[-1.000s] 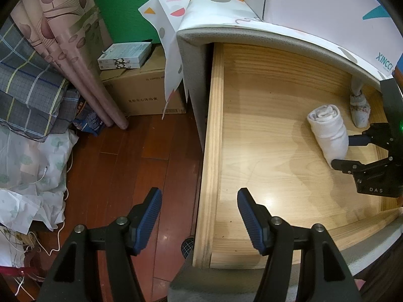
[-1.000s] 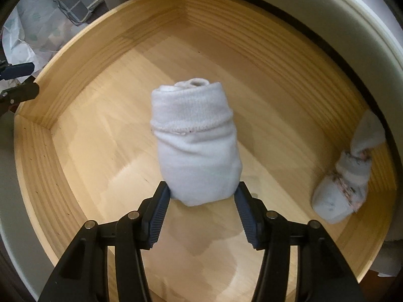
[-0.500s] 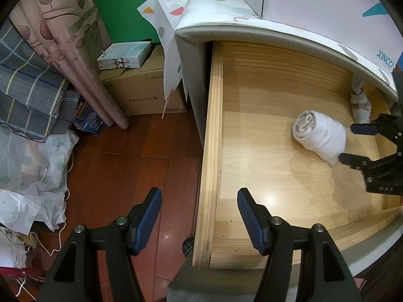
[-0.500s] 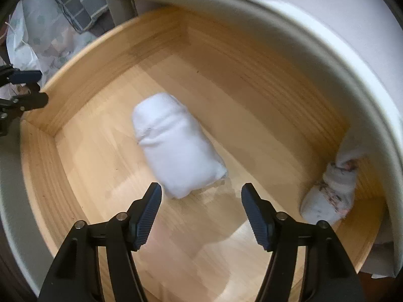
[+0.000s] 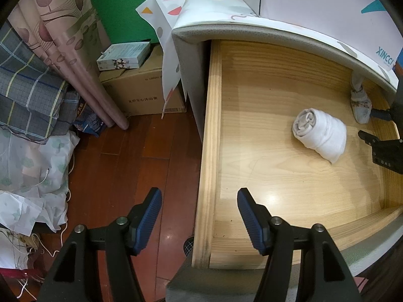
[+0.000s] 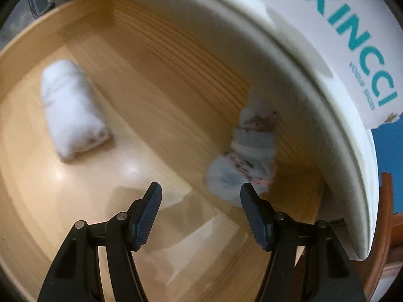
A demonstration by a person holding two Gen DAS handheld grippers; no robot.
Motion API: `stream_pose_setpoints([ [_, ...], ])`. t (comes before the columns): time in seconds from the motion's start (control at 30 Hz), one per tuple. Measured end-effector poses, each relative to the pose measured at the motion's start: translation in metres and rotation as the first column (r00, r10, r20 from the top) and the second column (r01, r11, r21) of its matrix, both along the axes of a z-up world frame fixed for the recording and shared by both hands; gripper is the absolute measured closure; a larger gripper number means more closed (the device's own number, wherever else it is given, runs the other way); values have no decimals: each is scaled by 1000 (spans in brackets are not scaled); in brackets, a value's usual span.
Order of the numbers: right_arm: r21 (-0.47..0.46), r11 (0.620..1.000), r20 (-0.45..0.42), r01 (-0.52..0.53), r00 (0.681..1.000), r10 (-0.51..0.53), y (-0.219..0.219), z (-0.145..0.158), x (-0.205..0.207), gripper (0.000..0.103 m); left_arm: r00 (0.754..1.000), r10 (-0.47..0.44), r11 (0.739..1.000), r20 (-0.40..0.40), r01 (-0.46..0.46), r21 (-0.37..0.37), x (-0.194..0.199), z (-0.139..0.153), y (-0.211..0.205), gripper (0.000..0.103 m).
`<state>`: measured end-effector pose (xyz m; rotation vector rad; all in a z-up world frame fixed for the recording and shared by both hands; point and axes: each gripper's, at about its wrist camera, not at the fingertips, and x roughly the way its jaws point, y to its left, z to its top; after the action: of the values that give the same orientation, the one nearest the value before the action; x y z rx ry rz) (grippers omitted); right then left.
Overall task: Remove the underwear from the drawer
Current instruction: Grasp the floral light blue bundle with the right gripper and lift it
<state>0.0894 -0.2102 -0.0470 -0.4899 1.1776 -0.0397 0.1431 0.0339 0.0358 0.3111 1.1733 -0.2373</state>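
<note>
Drawer (image 5: pixel 211 130) stood open. Right gripper (image 6: pixel 199 210) fingers, just opened, held nothing; white roll (image 6: pixel 71 108) lay upper left. Left gripper (image 5: pixel 197 215) fingers stood wide, empty, lower centre.

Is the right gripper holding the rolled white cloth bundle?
No: the right gripper is open and empty, and the rolled white cloth bundle lies apart on the wooden drawer floor.

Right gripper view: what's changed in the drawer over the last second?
The right gripper let go of the white roll; its jaws have just been opening and nothing is between them now. It swung away toward the patterned bundle in the drawer corner. The roll turned and lies further left. The left gripper, open at the drawer's edge, has not moved.
</note>
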Motion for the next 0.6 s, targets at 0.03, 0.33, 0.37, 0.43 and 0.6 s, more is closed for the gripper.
stream_pose_setpoints([
  [0.03, -15, 1000, 4, 6, 1000, -6, -1, -2, 0, 41, 1000, 0, 1000, -1, 0, 0, 0, 0, -1, 39],
  [0.33, -82, 995, 10, 58, 998, -57, -6, -15, 16, 42, 1000, -1, 1000, 0, 1, 2, 1, 0, 0, 39],
  [0.37, -87, 994, 13, 70, 998, -69, -6, -15, 18, 42, 1000, -1, 1000, 1, 1, 2, 1, 0, -1, 39],
  [0.43, -98, 992, 22, 79, 997, -77, -12, -14, 23, 45, 1000, -2, 1000, 1, 2, 4, 0, 0, -1, 39],
  [0.6, -119, 989, 38, 84, 996, -80, -12, -13, 30, 50, 1000, -9, 1000, 1, 9, 6, -1, -1, -1, 39],
])
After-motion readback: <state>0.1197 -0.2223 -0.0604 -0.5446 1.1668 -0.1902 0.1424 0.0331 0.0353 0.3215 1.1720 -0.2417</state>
